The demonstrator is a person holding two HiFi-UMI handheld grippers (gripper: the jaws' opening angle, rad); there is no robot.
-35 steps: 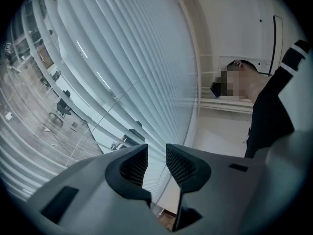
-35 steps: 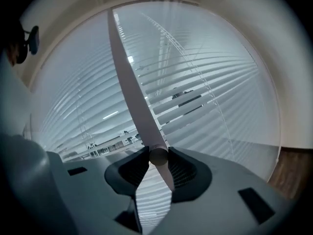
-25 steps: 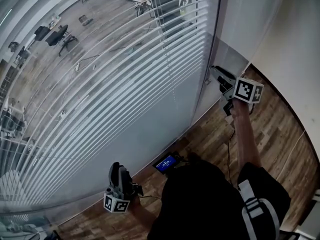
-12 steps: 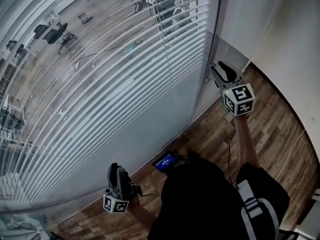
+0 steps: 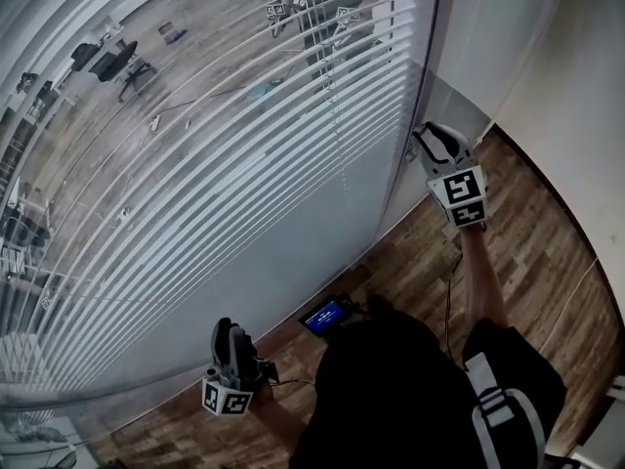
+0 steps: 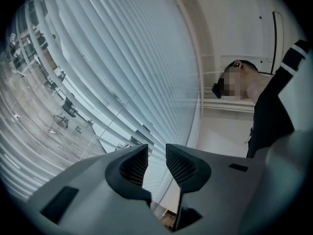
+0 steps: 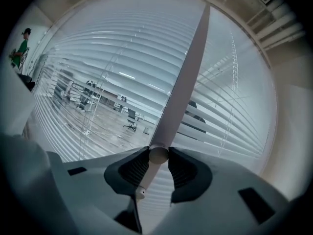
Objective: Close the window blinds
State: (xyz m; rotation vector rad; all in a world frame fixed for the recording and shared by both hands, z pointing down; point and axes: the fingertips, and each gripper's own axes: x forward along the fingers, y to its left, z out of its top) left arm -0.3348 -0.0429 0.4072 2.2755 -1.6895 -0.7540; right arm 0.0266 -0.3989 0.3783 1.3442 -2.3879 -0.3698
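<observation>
White slatted window blinds (image 5: 244, 164) cover the glass wall, and the office behind shows between the slats. The blind wand (image 7: 188, 67), a pale slim rod, hangs along the blinds' right edge. In the head view my right gripper (image 5: 422, 140) is raised to that edge. In the right gripper view it (image 7: 158, 155) is shut on the wand's lower end, with both pads against the rod. My left gripper (image 5: 229, 328) hangs low near the floor by the blinds' bottom. Its jaws (image 6: 156, 158) stand a little apart with nothing between them.
A small device with a blue screen (image 5: 325, 316) lies on the wooden floor (image 5: 547, 252) at the foot of the window, with a thin cable (image 5: 447, 301) beside it. A white wall (image 5: 566, 66) closes the right side. A person in green (image 7: 22, 45) stands at far left.
My right gripper has twisted round the wand: its marker cube swung from the right side toward me. The left gripper has stayed in place.
</observation>
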